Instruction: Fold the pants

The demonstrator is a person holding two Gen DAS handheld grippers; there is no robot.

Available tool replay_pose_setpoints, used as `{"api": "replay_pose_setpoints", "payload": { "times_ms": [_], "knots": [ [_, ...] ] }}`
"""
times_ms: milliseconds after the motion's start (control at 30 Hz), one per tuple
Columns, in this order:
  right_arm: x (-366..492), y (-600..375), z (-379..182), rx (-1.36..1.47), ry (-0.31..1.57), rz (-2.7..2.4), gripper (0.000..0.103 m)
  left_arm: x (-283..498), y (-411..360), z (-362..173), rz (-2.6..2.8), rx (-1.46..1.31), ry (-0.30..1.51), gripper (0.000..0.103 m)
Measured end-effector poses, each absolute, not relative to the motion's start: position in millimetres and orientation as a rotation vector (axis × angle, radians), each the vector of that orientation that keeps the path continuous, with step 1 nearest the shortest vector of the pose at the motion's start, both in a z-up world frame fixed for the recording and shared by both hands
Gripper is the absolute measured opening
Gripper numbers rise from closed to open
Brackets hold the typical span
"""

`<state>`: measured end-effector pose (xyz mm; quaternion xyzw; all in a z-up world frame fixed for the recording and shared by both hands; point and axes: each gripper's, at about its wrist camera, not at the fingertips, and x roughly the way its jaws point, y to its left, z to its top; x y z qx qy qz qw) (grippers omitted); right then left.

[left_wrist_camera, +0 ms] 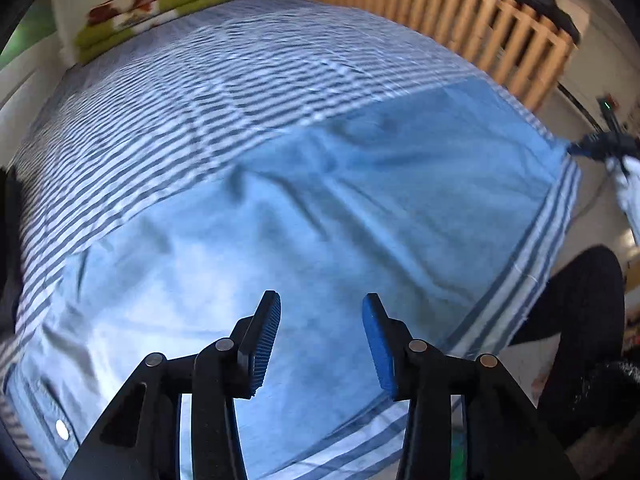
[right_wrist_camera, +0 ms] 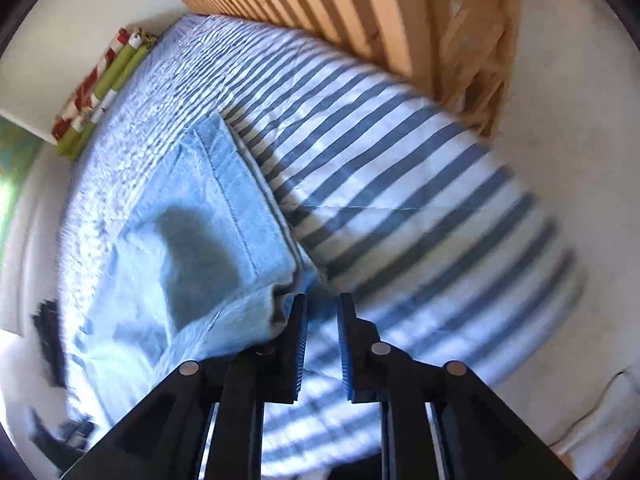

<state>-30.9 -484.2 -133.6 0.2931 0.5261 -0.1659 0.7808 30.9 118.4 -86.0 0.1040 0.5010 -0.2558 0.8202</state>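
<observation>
Light blue jeans (left_wrist_camera: 320,208) lie spread flat on the blue-and-white striped bedsheet (left_wrist_camera: 192,92), filling the near part of the bed, one long seamed edge (right_wrist_camera: 236,200) running toward the wooden slatted headboard (right_wrist_camera: 320,12). The left gripper (left_wrist_camera: 320,312) hangs over the denim with its jaws well apart and nothing between them — the right gripper (right_wrist_camera: 322,312) sits just beside the jeans' rumpled corner (right_wrist_camera: 280,292), its jaws parted a little and empty, the cloth touching only the outer side of its left finger. Folded green-and-red blankets (left_wrist_camera: 156,12) are stacked at the far end of the bed.
</observation>
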Motion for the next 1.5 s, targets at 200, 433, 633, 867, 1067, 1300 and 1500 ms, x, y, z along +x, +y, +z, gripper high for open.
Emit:
{"api": "replay_pose_setpoints", "payload": {
  "times_ms": [200, 433, 633, 867, 1067, 1300, 1500],
  "knots": [
    [-28.2, -421.9, -45.1, 0.383, 1.030, -0.276, 0.016, 57.8, 191.3, -71.8, -0.346, 0.105, 1.001, 0.052],
    [113.1, -202.8, -44.2, 0.100, 1.094, 0.474, 0.037, 100.4, 213.8, -62.0, -0.336, 0.107, 0.953, 0.060],
    [175.5, -37.5, -105.4, -0.168, 1.149, 0.759, 0.038, 133.2, 266.4, -59.9, -0.250, -0.004, 0.959, 0.060],
    [176.2, 6.6, -135.6, -0.248, 1.175, 0.808, 0.004, 154.7, 291.3, -67.2, -0.277, -0.121, 0.997, 0.060],
    [134.4, -5.2, -120.1, -0.179, 1.144, 0.883, 0.004, 143.6, 228.5, -70.3, -0.463, -0.013, 1.021, 0.060],
    [104.4, 5.8, -150.5, -0.229, 1.234, 0.921, 0.006, 108.8, 196.6, -111.2, -0.482, 0.158, 1.096, 0.060],
    [130.2, -0.7, -125.8, -0.094, 1.265, 0.983, 0.020, 78.6, 231.3, -149.4, -0.448, 0.047, 1.174, 0.060]
  ]
}}
